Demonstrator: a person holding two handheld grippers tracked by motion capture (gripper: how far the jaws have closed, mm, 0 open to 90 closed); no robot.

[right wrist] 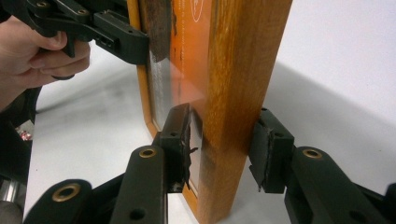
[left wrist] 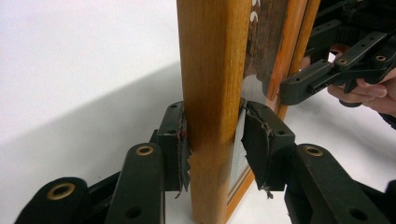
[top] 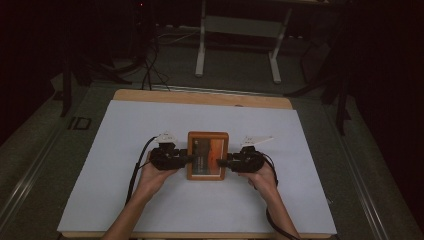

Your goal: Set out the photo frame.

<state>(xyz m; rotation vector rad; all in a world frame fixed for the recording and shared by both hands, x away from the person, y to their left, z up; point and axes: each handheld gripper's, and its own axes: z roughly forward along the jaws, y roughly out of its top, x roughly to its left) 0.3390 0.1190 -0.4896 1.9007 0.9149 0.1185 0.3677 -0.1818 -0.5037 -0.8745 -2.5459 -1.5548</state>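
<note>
We grasp the wooden picture frame on the desk: left hand-held gripper clamps its left rail, right hand-held gripper its right rail.

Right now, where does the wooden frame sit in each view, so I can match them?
High view: frame at table centre, between the two tools.
Left gripper view: its side rail stands upright at centre, between this tool's jaws.
Right gripper view: its other rail right of centre, between the jaws.
Shared landmark: the white table sheet.
</note>
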